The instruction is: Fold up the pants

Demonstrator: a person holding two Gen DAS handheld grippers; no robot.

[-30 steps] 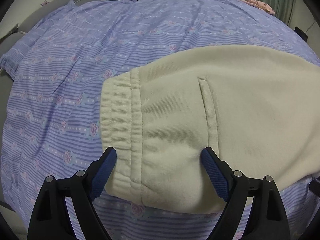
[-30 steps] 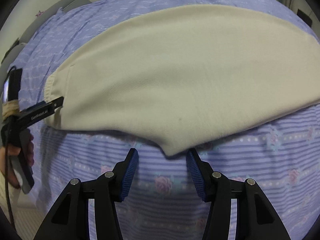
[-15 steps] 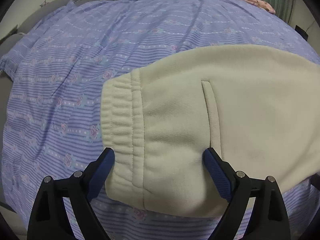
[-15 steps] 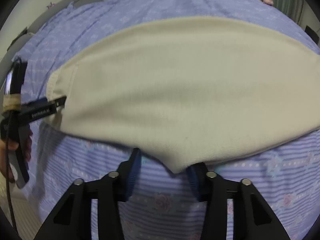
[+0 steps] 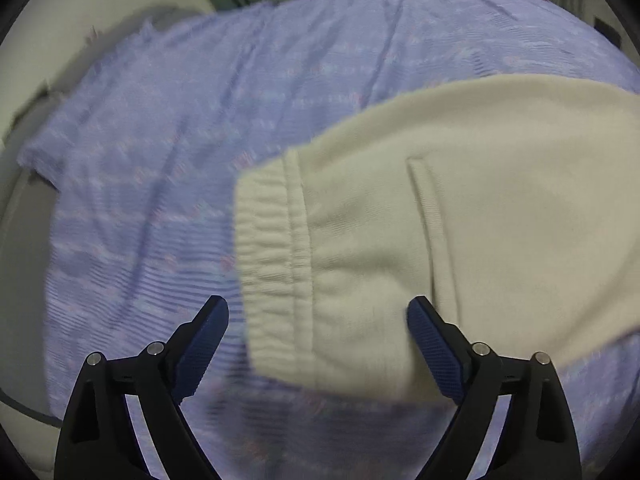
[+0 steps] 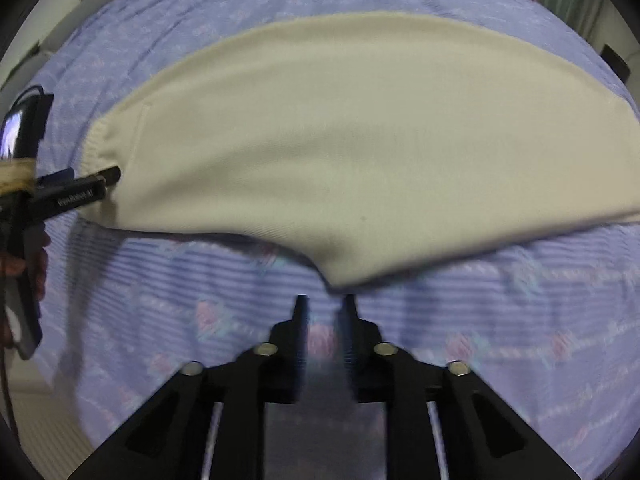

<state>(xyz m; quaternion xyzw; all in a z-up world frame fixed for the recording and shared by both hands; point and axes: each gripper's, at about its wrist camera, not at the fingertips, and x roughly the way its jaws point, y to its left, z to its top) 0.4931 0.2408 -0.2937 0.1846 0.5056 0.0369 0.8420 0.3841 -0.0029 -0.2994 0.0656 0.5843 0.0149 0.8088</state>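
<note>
We see the cream pants (image 6: 360, 144) lying flat on the bed (image 5: 168, 152), over its purple flowered sheet. Our left gripper (image 5: 318, 320) keeps its jaws wide open, straddling the waistband (image 5: 272, 248) corner; compared with half a second ago the band sits further right between the jaws, and the view is blurred. Our right gripper (image 6: 323, 312) has narrowed its jaws to a slim gap, empty, and the pants' pointed edge that lay between them now sits just beyond the tips.
</note>
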